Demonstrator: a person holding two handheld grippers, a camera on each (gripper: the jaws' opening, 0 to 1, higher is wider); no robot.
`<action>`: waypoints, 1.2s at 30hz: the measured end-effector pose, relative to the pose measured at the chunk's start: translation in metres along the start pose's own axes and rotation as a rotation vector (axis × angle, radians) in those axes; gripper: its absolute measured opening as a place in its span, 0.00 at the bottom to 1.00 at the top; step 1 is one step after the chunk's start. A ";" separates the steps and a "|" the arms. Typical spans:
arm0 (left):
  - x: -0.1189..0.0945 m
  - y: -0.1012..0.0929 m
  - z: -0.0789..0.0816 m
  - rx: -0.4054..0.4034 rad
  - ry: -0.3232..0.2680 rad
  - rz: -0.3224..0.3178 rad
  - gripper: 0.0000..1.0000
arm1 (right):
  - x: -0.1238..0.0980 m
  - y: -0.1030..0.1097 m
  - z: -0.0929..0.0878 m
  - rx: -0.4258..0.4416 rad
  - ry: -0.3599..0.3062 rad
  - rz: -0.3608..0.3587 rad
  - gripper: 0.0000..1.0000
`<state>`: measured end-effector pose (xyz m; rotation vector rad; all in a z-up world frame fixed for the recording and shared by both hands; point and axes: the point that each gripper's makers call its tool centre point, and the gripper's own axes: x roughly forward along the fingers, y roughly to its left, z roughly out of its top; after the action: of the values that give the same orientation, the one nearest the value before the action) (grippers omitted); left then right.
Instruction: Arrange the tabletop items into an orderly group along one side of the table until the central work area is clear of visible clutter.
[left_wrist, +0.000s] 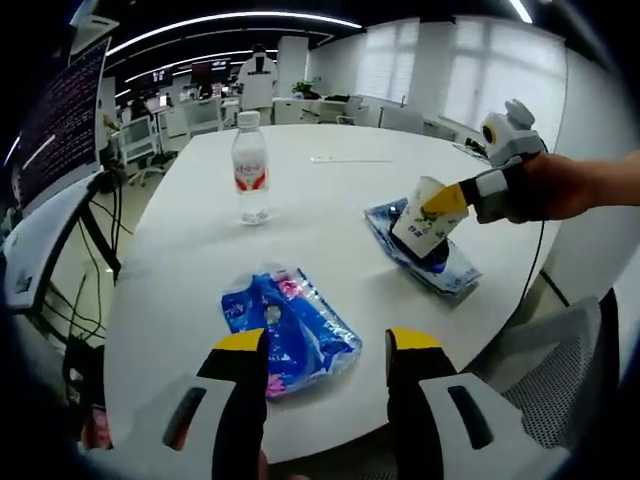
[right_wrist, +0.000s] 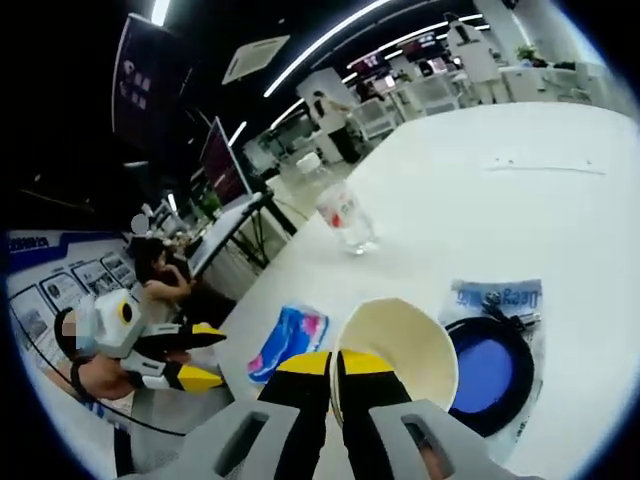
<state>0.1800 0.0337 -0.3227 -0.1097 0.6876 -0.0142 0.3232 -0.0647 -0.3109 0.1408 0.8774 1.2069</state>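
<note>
A white paper cup (left_wrist: 428, 218) hangs tilted over a blue round dish in a clear bag (left_wrist: 440, 268), held by its rim. My right gripper (left_wrist: 450, 200) comes in from the right and is shut on that rim. In the right gripper view its jaws (right_wrist: 335, 362) pinch the cup (right_wrist: 400, 345) wall, with the bagged blue dish (right_wrist: 490, 372) just below. My left gripper (left_wrist: 327, 345) stands open near the table's near edge, right behind a crumpled blue snack packet (left_wrist: 290, 330). It also appears open at the left (right_wrist: 205, 355). A water bottle (left_wrist: 249, 170) stands upright further back.
The round white table (left_wrist: 330, 120) has a thin pen-like strip (left_wrist: 350, 159) lying at its far side. A mesh chair (left_wrist: 575, 365) stands by the right edge, and a monitor on a stand (left_wrist: 60, 125) at the left. Desks and people fill the office behind.
</note>
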 end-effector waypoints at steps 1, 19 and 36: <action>0.000 0.001 0.000 -0.003 -0.003 0.001 0.47 | 0.002 -0.001 0.003 -0.003 -0.002 0.001 0.00; -0.008 0.001 0.007 -0.018 -0.021 0.018 0.48 | 0.028 -0.024 0.026 -0.059 0.038 -0.027 0.00; -0.020 0.008 0.012 -0.034 -0.049 0.053 0.48 | 0.057 -0.033 0.038 -0.138 0.093 -0.049 0.00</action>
<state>0.1721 0.0433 -0.3019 -0.1245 0.6413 0.0506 0.3781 -0.0158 -0.3321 -0.0481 0.8707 1.2317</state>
